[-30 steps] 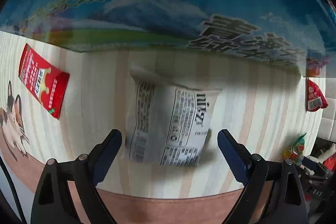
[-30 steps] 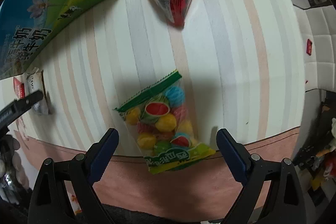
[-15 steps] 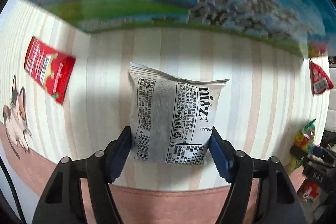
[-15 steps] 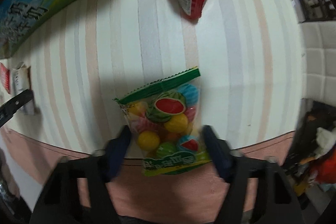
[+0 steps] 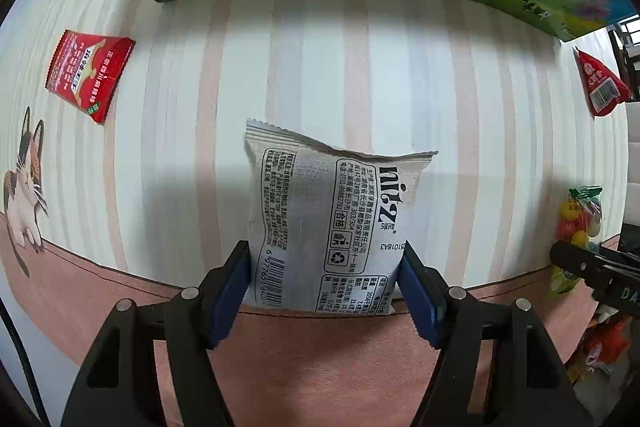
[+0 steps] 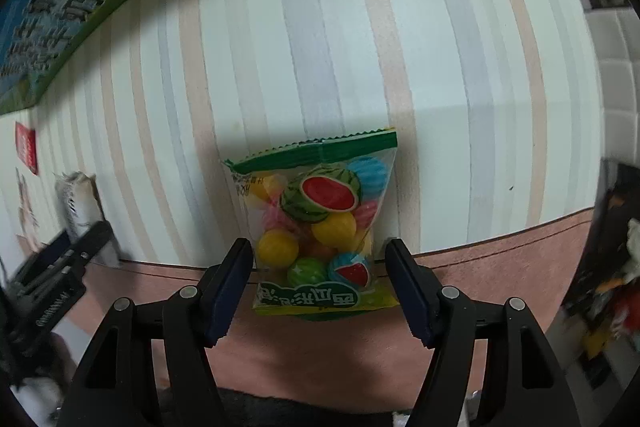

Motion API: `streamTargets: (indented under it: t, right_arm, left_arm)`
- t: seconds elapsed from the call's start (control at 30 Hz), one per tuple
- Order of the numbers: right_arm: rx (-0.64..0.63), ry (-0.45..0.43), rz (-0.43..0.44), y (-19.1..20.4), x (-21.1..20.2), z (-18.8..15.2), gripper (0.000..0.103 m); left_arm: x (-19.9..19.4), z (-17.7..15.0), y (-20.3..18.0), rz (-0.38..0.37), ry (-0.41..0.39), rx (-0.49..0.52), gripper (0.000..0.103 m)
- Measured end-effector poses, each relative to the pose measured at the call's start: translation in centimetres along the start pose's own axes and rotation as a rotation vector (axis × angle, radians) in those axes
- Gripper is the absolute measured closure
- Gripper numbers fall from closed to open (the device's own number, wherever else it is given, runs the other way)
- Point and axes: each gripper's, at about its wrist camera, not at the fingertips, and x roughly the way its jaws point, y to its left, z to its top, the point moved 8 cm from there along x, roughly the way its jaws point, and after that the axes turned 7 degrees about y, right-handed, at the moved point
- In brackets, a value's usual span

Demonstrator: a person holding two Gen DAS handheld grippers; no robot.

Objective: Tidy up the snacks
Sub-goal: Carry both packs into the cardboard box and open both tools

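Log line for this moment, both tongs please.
left tongs: just closed on white packet | right tongs: jaws just opening, candy bag between, not gripped

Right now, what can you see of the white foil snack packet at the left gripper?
The white foil snack packet is a puffy pillow pack: serrated top seam, black print, a barcode, "nitz" lettering. It is at the near edge of the striped tablecloth. The left gripper, whose jaws have just been closing, presses its blue pads on both lower sides.
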Motion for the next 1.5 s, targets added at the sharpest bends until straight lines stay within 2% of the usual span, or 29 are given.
streamTargets:
  t: [0.03, 0.07, 0.33, 0.47, 0.63, 0.8, 0.93, 1.03, 1.1, 1.23, 1.4, 1.5]
  right_arm:
    - [-0.006, -0.024, -0.024, 0.0, -0.2, -0.2, 0.044]
    - [-0.011, -0.038, -0.031, 0.4, -0.3, -0.5, 0.048]
    - [-0.010, -0.076, 0.068, 2.8, -1.7, -4.5, 0.049]
    - [-0.031, -0.127, 0.134, 4.6, -5.0, -5.7, 0.049]
    - [-0.073, -0.223, 0.210, 6.5, -11.4, -6.1, 0.049]
    - [-0.097, -0.308, 0.275, 8.0, -18.5, -3.2, 0.049]
    - [-0.116, -0.370, 0.257, 9.0, -22.9, 1.3, 0.049]
    - [-0.116, -0.373, 0.231, 10.0, -24.3, 5.7, 0.049]
    - [-0.113, -0.366, 0.202, 10.2, -24.1, 9.1, 0.049]
    - [-0.092, -0.343, 0.136, 11.2, -23.3, 14.1, 0.049]
    - [-0.067, -0.323, 0.090, 11.1, -22.3, 17.6, 0.048]
    - [-0.066, -0.307, 0.073, 11.1, -21.9, 18.5, 0.048]
  left_arm:
    - [-0.5, 0.2, -0.5, 0.003, -0.004, 0.002, 0.034]
    - [-0.7, 0.2, -0.8, 0.004, -0.012, 0.003, 0.034]
    - [-4.7, -0.7, -2.2, -0.032, -0.075, 0.028, 0.034]
    - [-8.3, -1.0, -2.9, -0.069, -0.126, 0.047, 0.034]
    - [-13.7, -0.1, -3.3, -0.119, -0.199, 0.073, 0.034]
    - [-20.0, 5.5, -3.0, -0.151, -0.261, 0.088, 0.034]
    - [-22.1, 10.9, -2.9, -0.128, -0.296, 0.087, 0.034]
    - [-23.3, 15.3, -1.7, -0.104, -0.312, 0.073, 0.034]
    - [-23.6, 18.7, -1.0, -0.072, -0.311, 0.070, 0.034]
    - [-22.9, 23.5, -0.3, -0.041, -0.282, 0.073, 0.034]
    - [-20.4, 27.4, 0.0, -0.019, -0.207, 0.078, 0.034]
    - [-19.5, 28.3, -0.4, -0.012, -0.169, 0.085, 0.034]
